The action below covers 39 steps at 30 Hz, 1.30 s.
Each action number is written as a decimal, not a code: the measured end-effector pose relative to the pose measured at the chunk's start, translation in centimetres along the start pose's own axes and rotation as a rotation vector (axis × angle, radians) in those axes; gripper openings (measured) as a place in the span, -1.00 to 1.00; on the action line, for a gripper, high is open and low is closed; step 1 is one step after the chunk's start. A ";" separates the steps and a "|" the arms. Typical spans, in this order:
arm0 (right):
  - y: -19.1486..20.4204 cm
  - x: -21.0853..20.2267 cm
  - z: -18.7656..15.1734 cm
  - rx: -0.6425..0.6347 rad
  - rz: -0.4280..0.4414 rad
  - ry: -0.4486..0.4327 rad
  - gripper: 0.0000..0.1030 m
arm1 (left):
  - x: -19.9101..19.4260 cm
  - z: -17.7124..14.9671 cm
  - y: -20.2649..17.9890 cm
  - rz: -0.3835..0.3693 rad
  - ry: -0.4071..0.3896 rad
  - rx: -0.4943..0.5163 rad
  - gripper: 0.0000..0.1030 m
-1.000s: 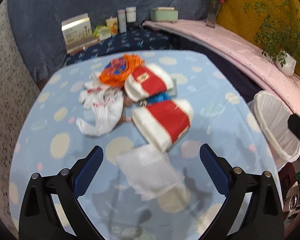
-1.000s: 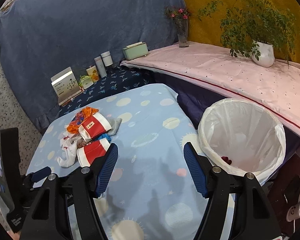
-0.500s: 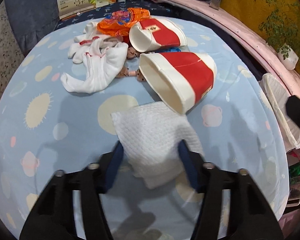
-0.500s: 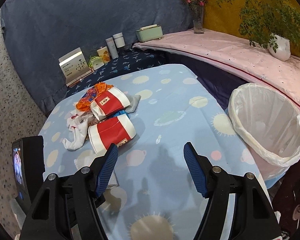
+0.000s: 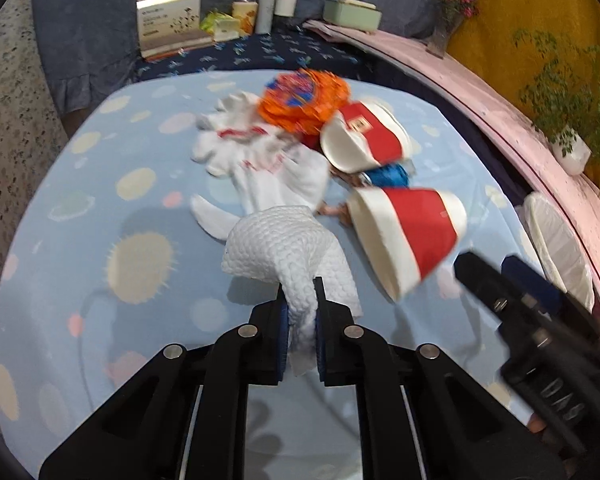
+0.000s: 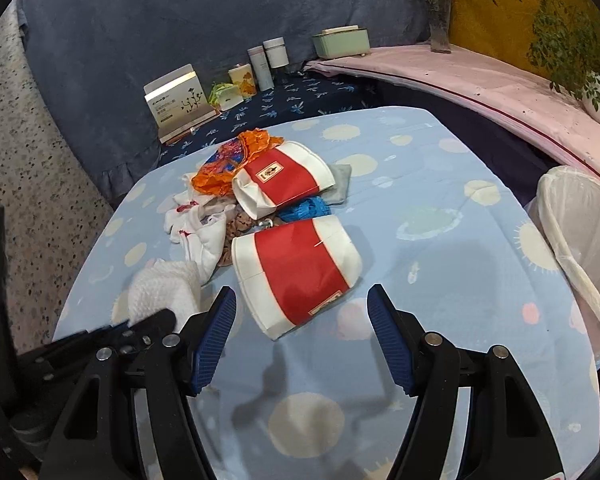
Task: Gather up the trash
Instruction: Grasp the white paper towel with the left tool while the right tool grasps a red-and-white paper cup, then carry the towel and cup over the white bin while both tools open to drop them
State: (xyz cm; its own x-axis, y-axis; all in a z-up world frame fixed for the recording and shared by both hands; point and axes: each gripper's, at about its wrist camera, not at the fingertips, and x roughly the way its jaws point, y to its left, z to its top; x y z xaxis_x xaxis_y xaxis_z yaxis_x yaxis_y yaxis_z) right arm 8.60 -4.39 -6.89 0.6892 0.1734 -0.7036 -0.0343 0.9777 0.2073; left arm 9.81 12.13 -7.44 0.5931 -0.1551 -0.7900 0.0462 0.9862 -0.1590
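Since a second ago the left gripper [image 5: 299,292] has gone from spread wide above the table to narrow, and its jaws are closing on the white embossed paper towel [image 5: 288,248], which then lay flat and now stands bunched up between the blue pads. The towel's lower edge hangs pinched between the fingers while its upper part folds over to the left, above the light blue tablecloth printed with suns and planets [image 5: 100,240].

The right gripper [image 6: 302,312] has come nearer to the trash pile; its jaws stand wide with nothing between them, hovering just in front of the near red-and-white paper cup [image 6: 296,268], which lies on its side. A second red-and-white paper cup [image 6: 284,178] lies farther back, also on its side. Beside it sit a crumpled orange snack wrapper [image 6: 228,160], a blue crumpled wrapper [image 6: 308,208] and a white plastic bag with red print [image 6: 196,228], all heaped at the centre-left of the table.

At the right edge, beside the table, stands a bin lined with a white plastic bag [image 6: 580,216]. Small boxes and bottles [image 6: 260,64] line the far dark blue bench.
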 end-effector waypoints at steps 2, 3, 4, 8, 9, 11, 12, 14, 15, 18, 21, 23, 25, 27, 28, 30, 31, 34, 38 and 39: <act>1.1 0.9 -0.5 -0.031 -0.021 0.009 0.28 | -0.4 0.8 1.0 0.006 -0.016 -0.010 -0.80; 1.5 1.5 -0.8 -0.038 -0.025 0.016 0.28 | -0.6 1.2 1.5 0.012 -0.025 -0.013 -0.80; 1.7 2.0 -0.9 -0.040 -0.027 0.025 0.28 | -0.7 1.5 1.7 0.018 -0.032 -0.015 -0.80; 2.1 4.1 -1.7 -0.040 -0.054 0.057 0.28 | -0.9 2.4 2.4 0.025 -0.050 -0.012 -0.80; 2.2 4.5 -1.8 -0.041 -0.061 0.064 0.28 | -0.9 2.6 2.5 0.023 -0.052 -0.011 -0.80; 2.1 5.1 -1.9 -0.036 -0.071 0.068 0.23 | -0.9 2.9 2.4 0.019 -0.055 -0.004 -0.80; 1.9 5.3 -1.9 -0.032 -0.076 0.067 0.12 | -0.8 3.0 2.2 0.017 -0.057 0.001 -0.80; 1.6 5.6 -1.7 -0.027 -0.083 0.070 -0.16 | -0.8 3.2 1.9 0.014 -0.059 0.008 -0.80; 1.3 5.6 -1.5 -0.025 -0.088 0.070 -0.40 | -0.8 3.3 1.6 0.011 -0.060 0.013 -0.80; 0.3 4.9 -0.8 -0.007 -0.093 0.047 -0.73 | -1.0 3.7 0.8 0.004 -0.067 0.026 -0.80; -0.9 3.4 0.2 0.010 -0.102 0.000 -0.82 | -1.3 4.1 -0.5 -0.006 -0.076 0.043 -0.80; -1.8 2.1 0.9 0.015 -0.109 -0.033 -0.90 | -1.6 4.4 -1.8 -0.015 -0.085 0.057 -0.80; -2.7 0.7 1.8 0.021 -0.112 -0.062 -0.91 | -2.0 4.8 -3.1 -0.028 -0.092 0.070 -0.80; -3.4 -0.8 2.5 0.023 -0.123 -0.099 -0.91 | -2.4 5.1 -4.5 -0.044 -0.100 0.085 -0.80; -3.9 -1.6 2.9 0.023 -0.129 -0.119 -0.91 | -2.6 5.3 -5.4 -0.053 -0.105 0.096 -0.80; -5.0 -3.0 3.8 0.031 -0.138 -0.151 -0.91 | -3.1 5.7 -7.3 -0.071 -0.115 0.118 -0.80; -5.6 -3.8 4.1 0.036 -0.144 -0.166 -0.91 | -3.4 5.9 -8.2 -0.082 -0.120 0.128 -0.80; -7.6 -6.2 5.2 0.051 -0.166 -0.215 -0.91 | -4.2 6.5 -11.1 -0.108 -0.138 0.161 -0.80; -10.7 -9.1 6.2 0.087 -0.197 -0.271 -0.91 | -4.8 7.0 -14.7 -0.138 -0.151 0.206 -0.80; -11.7 -9.8 6.4 0.102 -0.201 -0.280 -0.91 | -4.9 7.0 -15.5 -0.145 -0.153 0.217 -0.80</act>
State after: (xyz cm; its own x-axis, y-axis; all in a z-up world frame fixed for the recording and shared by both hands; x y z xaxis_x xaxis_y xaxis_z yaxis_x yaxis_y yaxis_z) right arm 6.83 -18.23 1.92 0.8472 -0.0738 -0.5262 0.1843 0.9696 0.1607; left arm 11.84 -2.01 3.04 0.6810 -0.3008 -0.6676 0.2999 0.9463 -0.1205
